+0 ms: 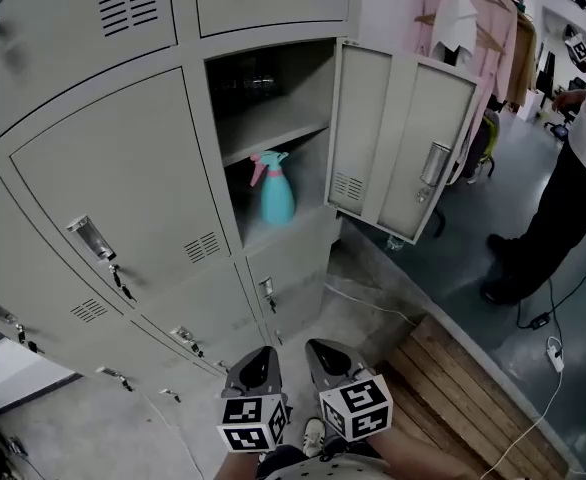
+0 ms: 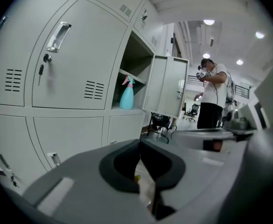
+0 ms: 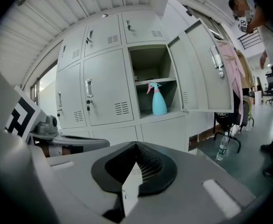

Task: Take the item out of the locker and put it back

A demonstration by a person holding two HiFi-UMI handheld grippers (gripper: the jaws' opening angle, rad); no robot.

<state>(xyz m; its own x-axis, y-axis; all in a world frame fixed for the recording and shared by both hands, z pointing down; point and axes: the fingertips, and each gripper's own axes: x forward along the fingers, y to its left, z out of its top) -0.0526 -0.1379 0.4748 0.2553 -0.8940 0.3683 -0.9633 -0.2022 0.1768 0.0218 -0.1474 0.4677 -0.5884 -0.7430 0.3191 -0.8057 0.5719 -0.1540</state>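
A teal spray bottle (image 1: 276,192) with a pink trigger stands upright in the open locker compartment (image 1: 273,118), under its inner shelf. The same spray bottle (image 2: 126,96) shows in the left gripper view, and the spray bottle (image 3: 159,100) in the right gripper view. The locker door (image 1: 398,138) is swung wide to the right. My left gripper (image 1: 260,354) and right gripper (image 1: 322,347) sit side by side low in the head view, well short of the locker. The left gripper (image 2: 140,143) and the right gripper (image 3: 136,144) are both shut, with nothing between the pads.
Closed grey lockers (image 1: 123,178) fill the wall left of and below the open one. A person (image 1: 578,178) stands at the right. A wooden platform (image 1: 463,393) and floor cables (image 1: 553,353) lie at the lower right. Clothes (image 1: 473,28) hang behind the door. A water bottle (image 3: 222,146) stands on the floor.
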